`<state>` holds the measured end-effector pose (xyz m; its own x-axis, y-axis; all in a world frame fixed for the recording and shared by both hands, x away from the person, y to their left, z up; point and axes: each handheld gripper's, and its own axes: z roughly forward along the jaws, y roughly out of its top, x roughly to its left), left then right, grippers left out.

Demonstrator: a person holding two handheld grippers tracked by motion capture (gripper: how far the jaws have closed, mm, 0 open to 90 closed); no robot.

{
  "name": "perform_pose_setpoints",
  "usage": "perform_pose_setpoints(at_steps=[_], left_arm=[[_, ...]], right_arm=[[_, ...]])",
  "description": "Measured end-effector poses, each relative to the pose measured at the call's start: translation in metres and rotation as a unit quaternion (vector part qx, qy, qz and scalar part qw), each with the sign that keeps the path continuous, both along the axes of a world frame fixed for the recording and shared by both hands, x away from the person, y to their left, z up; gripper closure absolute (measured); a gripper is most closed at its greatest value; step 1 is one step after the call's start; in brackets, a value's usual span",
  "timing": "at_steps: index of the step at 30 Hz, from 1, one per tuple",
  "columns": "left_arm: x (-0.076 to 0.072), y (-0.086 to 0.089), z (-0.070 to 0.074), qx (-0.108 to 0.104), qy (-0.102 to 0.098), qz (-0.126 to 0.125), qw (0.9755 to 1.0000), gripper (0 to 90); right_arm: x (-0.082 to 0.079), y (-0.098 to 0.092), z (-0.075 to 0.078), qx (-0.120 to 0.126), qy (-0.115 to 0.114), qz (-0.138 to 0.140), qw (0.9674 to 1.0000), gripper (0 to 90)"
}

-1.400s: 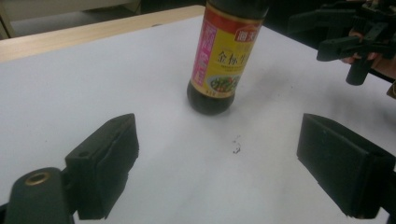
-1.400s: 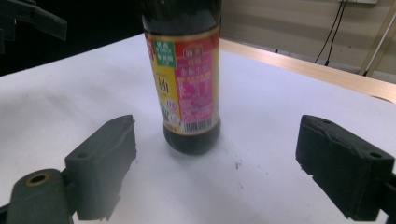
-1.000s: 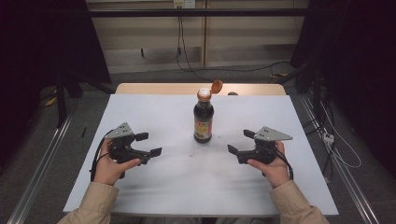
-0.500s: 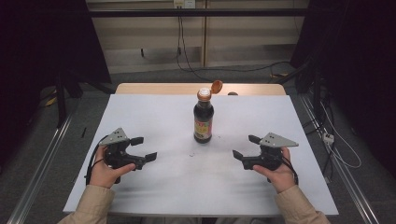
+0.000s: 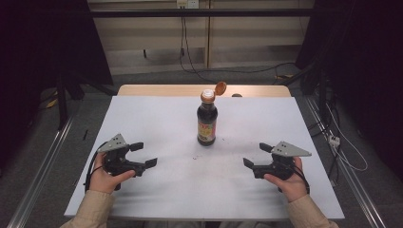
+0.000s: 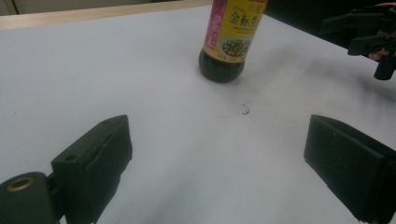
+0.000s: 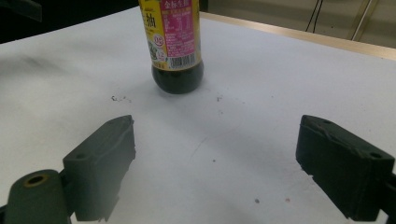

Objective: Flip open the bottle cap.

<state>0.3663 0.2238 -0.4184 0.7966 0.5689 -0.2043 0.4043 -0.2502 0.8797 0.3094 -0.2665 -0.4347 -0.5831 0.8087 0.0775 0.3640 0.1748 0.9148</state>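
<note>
Dark glossy bottle (image 5: 207, 121) stands upright on white sheet (image 5: 157, 118); both claws gape apart.

Both gripper views cut the bottle (image 6: 229, 39) off at the top edge: neck, cap and upper label lie outside the frame, leaving the lower label and dark base. In the left gripper view the right gripper (image 6: 369, 39) is clipped by the right edge, and the hand behind it shows as a sliver. In the right gripper view a dark shape (image 7: 21, 9) at the top left corner is too cropped to identify. In the high view the label print on the bottle is too small to read, the forearms (image 5: 97, 211) run off the bottom edge, and a small round object (image 5: 236, 95) behind the bottle is too small to identify.
</note>
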Motion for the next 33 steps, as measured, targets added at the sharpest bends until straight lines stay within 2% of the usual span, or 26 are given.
perform_pose_setpoints(at_steps=[2,15,33], left_arm=[[-0.001,0.002,0.0,-0.004,0.001,0.001,1.0,7.6],[-0.009,0.011,-0.006,0.011,0.002,0.004,0.9999,7.2],[-0.019,0.022,-0.01,0.011,0.003,0.009,0.9999,7.1]], right_arm=[[-0.002,-0.002,-0.001,0.0,0.001,-0.001,1.0,11.6],[-0.014,-0.013,-0.006,-0.002,0.007,-0.006,1.0,11.7],[-0.025,-0.023,-0.01,-0.007,0.009,-0.01,0.9999,12.0]])
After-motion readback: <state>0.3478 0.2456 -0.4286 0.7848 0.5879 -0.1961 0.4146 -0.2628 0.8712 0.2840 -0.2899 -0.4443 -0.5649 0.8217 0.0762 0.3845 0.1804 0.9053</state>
